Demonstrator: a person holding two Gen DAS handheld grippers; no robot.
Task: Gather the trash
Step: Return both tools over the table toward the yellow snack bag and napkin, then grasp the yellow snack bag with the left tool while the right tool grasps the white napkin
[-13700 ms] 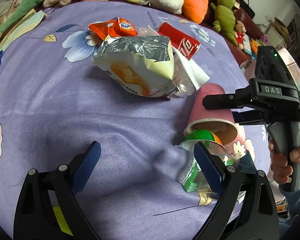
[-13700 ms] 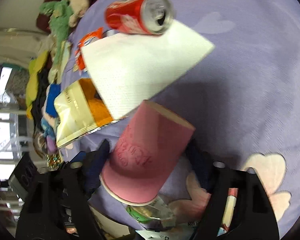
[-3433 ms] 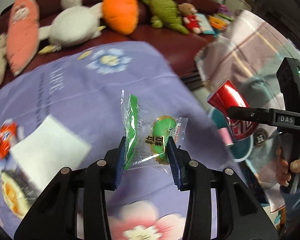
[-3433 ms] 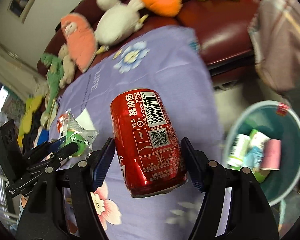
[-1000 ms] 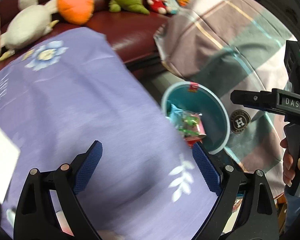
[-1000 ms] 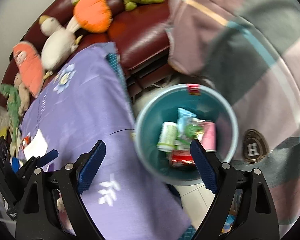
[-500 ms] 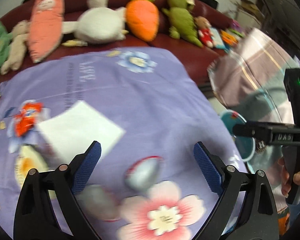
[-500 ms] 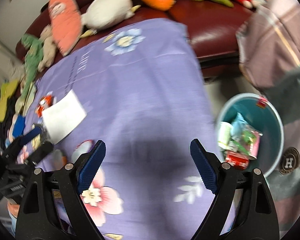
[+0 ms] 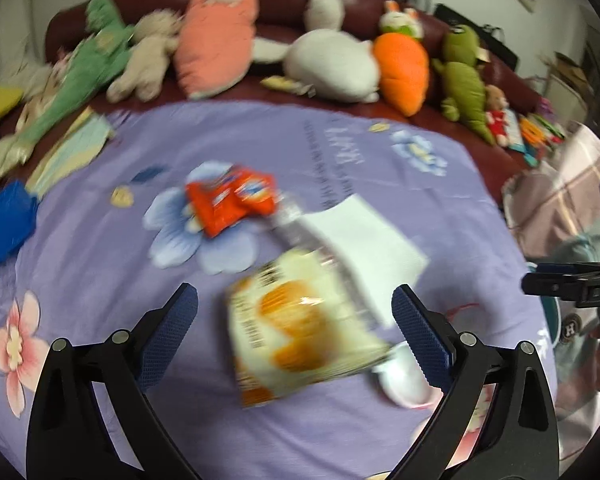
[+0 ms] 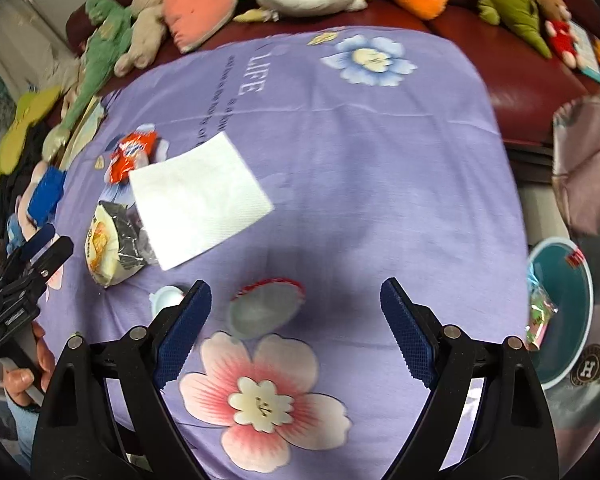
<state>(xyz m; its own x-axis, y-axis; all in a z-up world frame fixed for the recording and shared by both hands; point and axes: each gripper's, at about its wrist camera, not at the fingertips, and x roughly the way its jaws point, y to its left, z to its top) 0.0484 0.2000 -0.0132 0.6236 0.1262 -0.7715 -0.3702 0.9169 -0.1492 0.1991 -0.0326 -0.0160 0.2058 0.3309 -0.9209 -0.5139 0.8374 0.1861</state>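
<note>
Two empty grippers, the left gripper (image 9: 294, 322) and right gripper (image 10: 296, 326), hover with jaws spread wide, the left's just having opened further. Centre the left over the yellow snack bag (image 9: 300, 328) on the purple cloth (image 10: 360, 160) before closing. Take the napkin (image 10: 198, 196), then the small lid (image 10: 266, 308), by an edge.

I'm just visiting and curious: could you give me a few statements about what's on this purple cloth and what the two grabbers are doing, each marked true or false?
1. Both sets of fingers are empty. True: left gripper and right gripper stand open.
2. The white napkin lies in the bin. False: it lies on the cloth, overlapping the yellow snack bag.
3. The teal bin is empty. False: wrappers show inside.
4. An orange wrapper remains on the cloth. True.
</note>
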